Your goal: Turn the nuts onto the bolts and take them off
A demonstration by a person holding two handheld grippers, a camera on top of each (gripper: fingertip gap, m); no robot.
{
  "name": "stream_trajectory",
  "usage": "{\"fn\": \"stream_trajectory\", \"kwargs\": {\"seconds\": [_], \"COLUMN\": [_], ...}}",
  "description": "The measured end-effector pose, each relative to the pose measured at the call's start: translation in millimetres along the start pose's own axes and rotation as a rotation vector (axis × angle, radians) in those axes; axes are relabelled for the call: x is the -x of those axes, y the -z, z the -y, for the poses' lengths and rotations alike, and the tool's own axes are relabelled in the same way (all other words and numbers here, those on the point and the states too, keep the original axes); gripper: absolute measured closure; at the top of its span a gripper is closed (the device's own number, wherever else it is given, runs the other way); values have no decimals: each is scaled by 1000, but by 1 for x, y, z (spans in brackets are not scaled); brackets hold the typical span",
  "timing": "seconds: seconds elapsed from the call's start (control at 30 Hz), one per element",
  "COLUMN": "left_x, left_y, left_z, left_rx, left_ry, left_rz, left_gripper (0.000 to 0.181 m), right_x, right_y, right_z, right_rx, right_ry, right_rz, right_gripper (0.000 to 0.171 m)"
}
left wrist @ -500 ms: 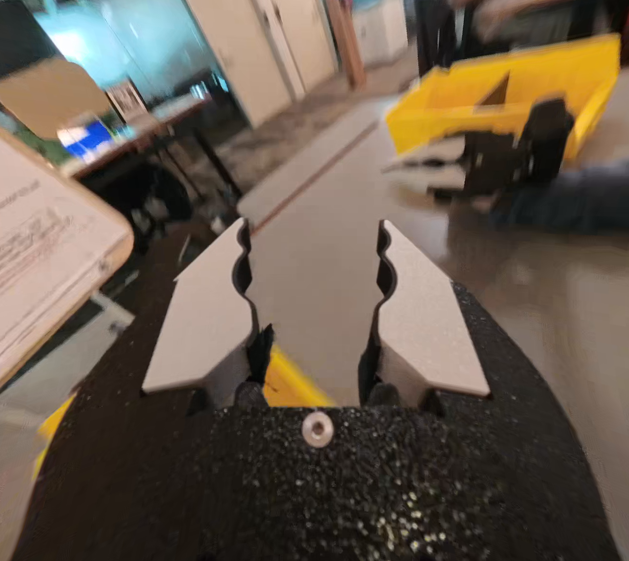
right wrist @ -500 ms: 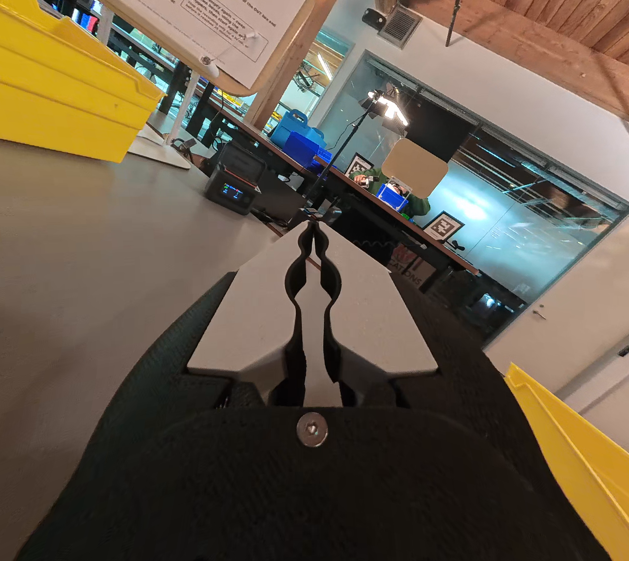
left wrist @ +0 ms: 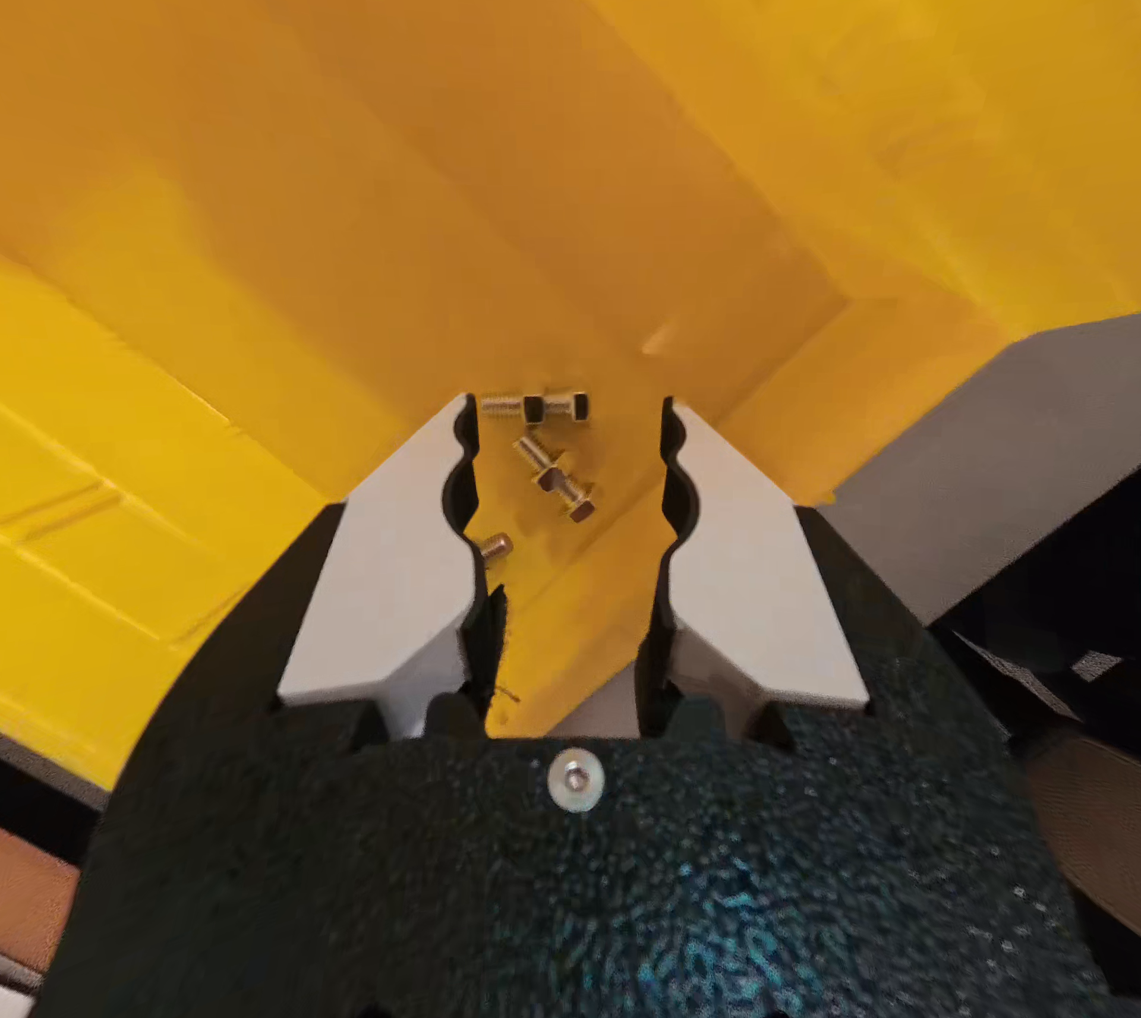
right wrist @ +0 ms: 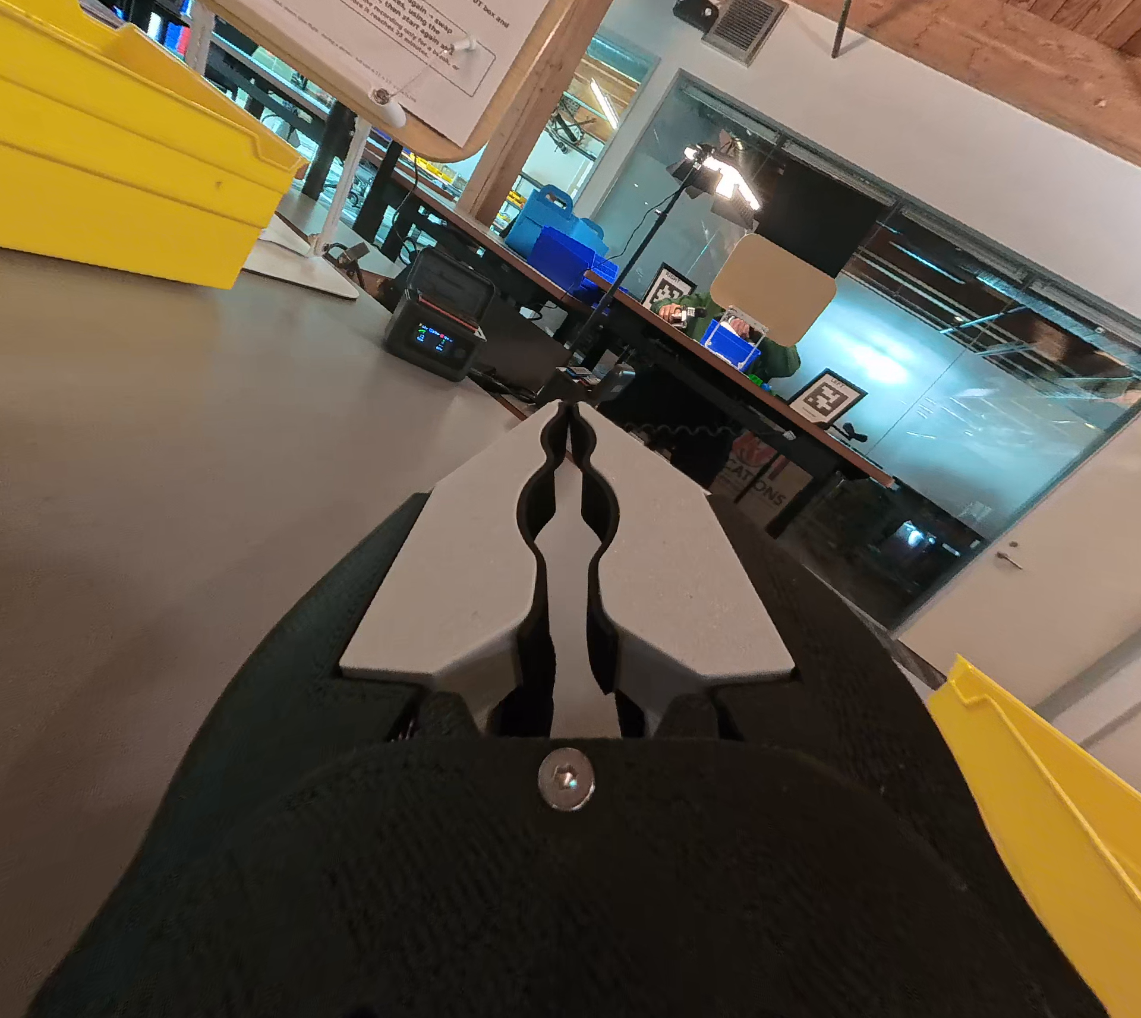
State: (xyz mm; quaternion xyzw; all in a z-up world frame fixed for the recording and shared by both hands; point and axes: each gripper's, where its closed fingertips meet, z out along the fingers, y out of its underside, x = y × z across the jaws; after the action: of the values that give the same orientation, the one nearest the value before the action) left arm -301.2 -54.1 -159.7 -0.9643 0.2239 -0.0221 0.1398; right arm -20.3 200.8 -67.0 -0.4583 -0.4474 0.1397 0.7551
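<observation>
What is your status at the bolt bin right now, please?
Left gripper open over bolts in yellow bin. Right gripper shut, empty, above table. Nothing in the way.

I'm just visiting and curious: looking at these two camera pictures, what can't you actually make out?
- Left wrist view: one bolt in the yellow bin is half hidden behind the left gripper's finger.
- Same view: whether the other bolts carry nuts is too small and blurred to tell.
- Right wrist view: the right gripper is shut and empty; the second yellow bin is cut off by the edge, its contents unseen.
</observation>
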Motion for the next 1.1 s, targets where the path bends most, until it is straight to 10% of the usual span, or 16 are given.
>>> {"fn": "stream_trajectory", "kwargs": {"seconds": [0.83,1.1], "left_x": [15,-46], "left_y": [-7,98], "left_z": [-2,138], "left_rx": [-5,-500], "left_ry": [29,-281], "left_rz": [35,252], "left_gripper": [145,145], "right_x": [3,2], "right_y": [-3,-4], "right_z": [-3,-1], "right_rx": [10,-1], "right_ry": [-25,-15], "right_rz": [28,16], "right_gripper": [171,171]}}
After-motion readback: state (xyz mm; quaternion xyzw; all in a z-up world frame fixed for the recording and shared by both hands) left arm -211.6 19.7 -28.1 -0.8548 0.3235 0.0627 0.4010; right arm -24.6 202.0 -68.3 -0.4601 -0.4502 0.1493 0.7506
